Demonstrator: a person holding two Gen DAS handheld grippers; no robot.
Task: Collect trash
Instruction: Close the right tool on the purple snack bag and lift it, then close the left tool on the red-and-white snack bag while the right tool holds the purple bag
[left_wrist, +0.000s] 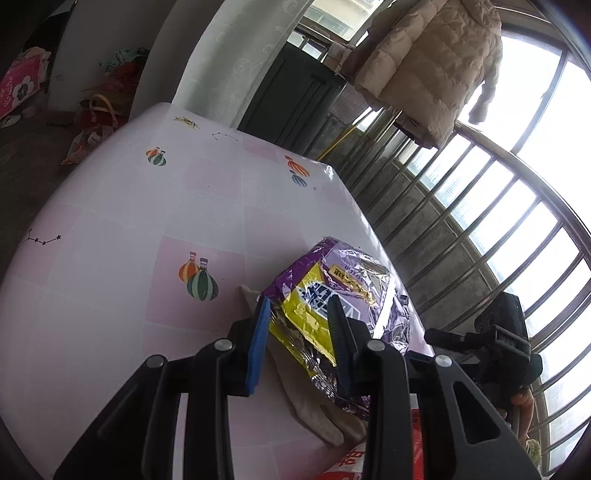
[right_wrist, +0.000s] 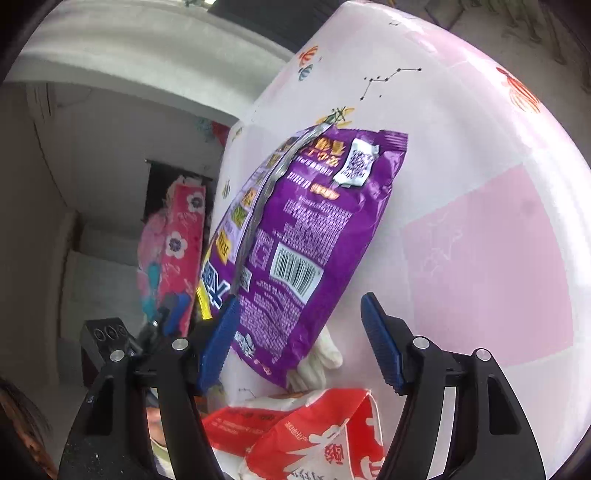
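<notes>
Left wrist view: left gripper (left_wrist: 301, 314) clamped on the lower edge of a purple snack bag (left_wrist: 343, 291), foil lining and yellow print bunched between the blue pads; bag lifted at a tilt off the pink-checked table (left_wrist: 147, 206). Pale cloth glove (left_wrist: 317, 413) lies flat on the table beneath it. Right gripper's body shows at the frame's right edge, near the window bars (left_wrist: 480, 221). Right wrist view: right gripper (right_wrist: 301, 317) with jaws standing apart, nothing pressed; the purple snack bag's printed back, barcode out, hangs across the left pad without being pinched. Red-and-white wrapper (right_wrist: 314, 428) lies crumpled just below, near the glove's fingers. Judgement: pickup of the bag is done by one hand, the other freed for the next piece. Next move likely calls for lowering the open jaws onto the red-and-white wrapper; no bin is visible in either view.
</notes>
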